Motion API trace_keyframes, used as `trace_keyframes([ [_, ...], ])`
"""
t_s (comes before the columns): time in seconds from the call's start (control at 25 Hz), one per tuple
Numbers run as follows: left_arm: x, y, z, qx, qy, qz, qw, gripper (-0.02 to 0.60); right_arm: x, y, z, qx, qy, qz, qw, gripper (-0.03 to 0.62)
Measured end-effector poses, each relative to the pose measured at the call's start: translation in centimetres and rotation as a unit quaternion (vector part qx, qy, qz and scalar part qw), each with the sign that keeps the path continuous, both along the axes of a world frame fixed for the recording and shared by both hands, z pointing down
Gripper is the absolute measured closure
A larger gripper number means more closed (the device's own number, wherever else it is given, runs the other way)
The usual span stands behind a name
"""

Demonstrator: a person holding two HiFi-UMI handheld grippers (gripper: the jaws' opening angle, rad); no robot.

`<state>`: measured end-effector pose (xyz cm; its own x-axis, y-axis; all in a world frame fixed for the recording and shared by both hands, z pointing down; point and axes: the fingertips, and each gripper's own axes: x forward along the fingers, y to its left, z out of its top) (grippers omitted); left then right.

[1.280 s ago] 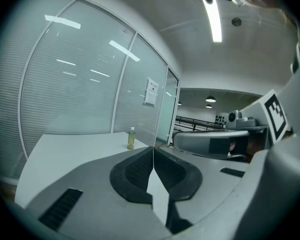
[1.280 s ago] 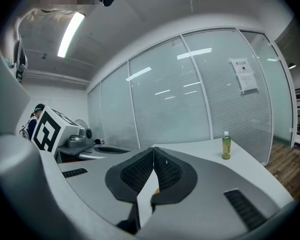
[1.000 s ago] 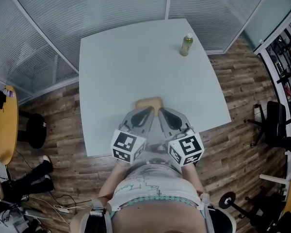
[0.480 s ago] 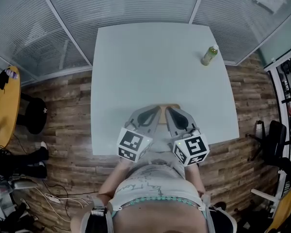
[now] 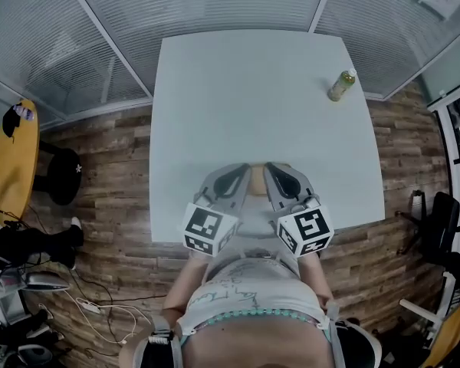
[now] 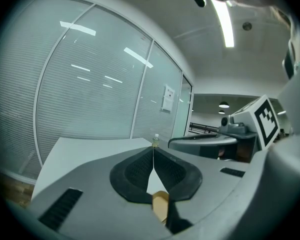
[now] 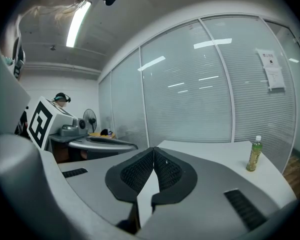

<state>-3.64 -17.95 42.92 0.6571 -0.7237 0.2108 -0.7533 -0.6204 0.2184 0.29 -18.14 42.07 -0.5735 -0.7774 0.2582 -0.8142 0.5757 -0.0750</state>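
The left gripper (image 6: pixel 153 152) is clenched: its two black pads meet at the tips and nothing is grasped between them. The right gripper (image 7: pixel 153 151) is clenched in the same way and is also empty. Both are above the near edge of the table, side by side, and point toward the far edge. Each one carries a marker cube (image 5: pixel 208 228) at its back end, close to the person's body.

Glass walls (image 5: pixel 192 2) with fine horizontal blinds stand just behind the far edge of the table. The floor (image 5: pixel 100 175) around it is made of brown wooden planks. The white table (image 5: pixel 245 90) is square.

A bottle (image 5: pixel 341 85) with a white cap and yellow-green liquid stands upright near the far right corner, well apart from both grippers.

A small tan piece (image 5: pixel 257 178) lies at the near edge of the table, between the two gripper heads. In the left gripper view it shows through the opening below the closed pad tips. I cannot tell if any gripper touches it.
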Motion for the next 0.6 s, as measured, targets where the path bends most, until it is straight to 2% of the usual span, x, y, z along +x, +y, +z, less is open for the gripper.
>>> trace_keyframes([
  [0.24,2.1,-0.7,-1.0,0.005,0.000,-0.024,0.9997,0.577,2.5,-0.3,-0.8,0.008,0.010,-0.017,1.000,0.594],
  [0.6,5.9,-1.3,-1.1,0.005,-0.016,-0.033,0.9993,0.577,6.0,-1.0,-1.0,0.009,0.001,-0.036,0.999,0.594],
])
